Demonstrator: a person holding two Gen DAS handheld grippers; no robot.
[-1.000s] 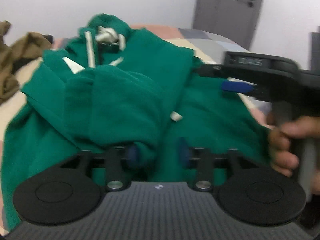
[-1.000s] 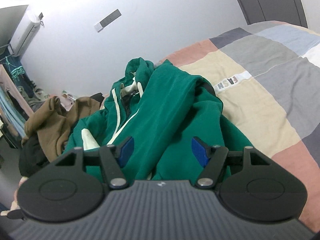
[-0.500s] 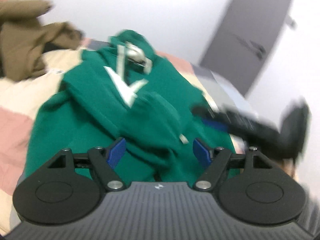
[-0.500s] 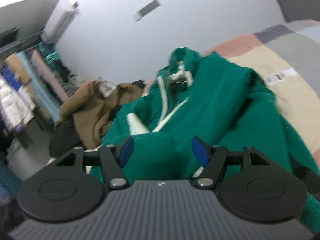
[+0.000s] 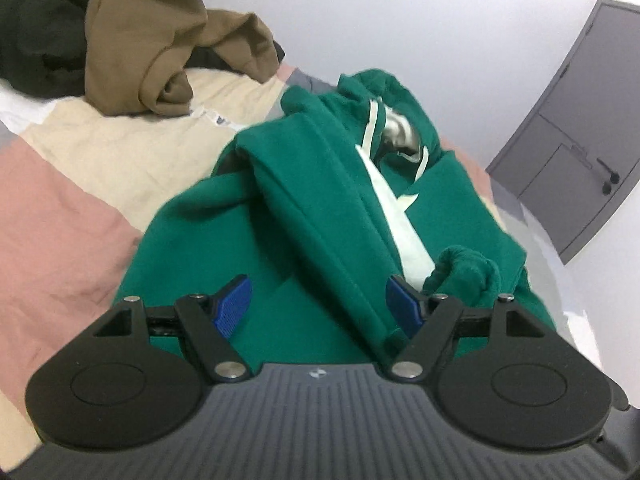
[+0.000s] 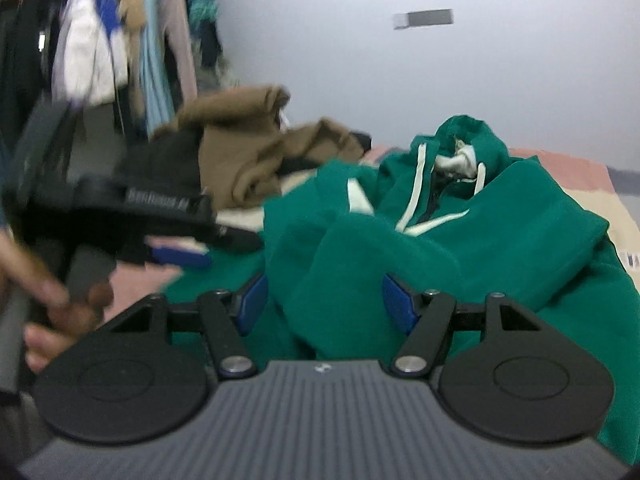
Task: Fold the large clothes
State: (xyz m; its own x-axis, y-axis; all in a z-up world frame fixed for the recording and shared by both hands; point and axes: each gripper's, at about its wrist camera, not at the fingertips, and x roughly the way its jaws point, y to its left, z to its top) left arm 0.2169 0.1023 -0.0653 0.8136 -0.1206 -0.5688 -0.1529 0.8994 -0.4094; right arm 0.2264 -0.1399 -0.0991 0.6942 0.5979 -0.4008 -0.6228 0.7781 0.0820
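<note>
On my left wrist feed, a dark garment (image 5: 36,44) and a brown garment (image 5: 160,40) are heaped at the far left of the bed (image 5: 60,216), whose cover runs in pink, cream and grey blocks. The green hoodie (image 5: 320,200) lies across the middle of the bed, its sleeves folded over the body, white drawstrings and lining showing near the hood. Behind it is a plain white wall, and at the far right a grey door (image 5: 568,152) with a dark handle.

On my right wrist feed, a rack of hanging clothes (image 6: 120,40) fills the upper left, with the brown pile just beside the hoodie (image 6: 460,240).

My left gripper (image 5: 318,308) hovers low over the near hem of the hoodie, its blue pads spread wide with nothing between them but cloth lying below. In the right feed it shows blurred at the left edge (image 6: 176,258), gripped by my hand (image 6: 52,312). My right gripper (image 6: 322,308) also hangs over the hoodie's folded sleeve, fingers wide apart, holding nothing.
</note>
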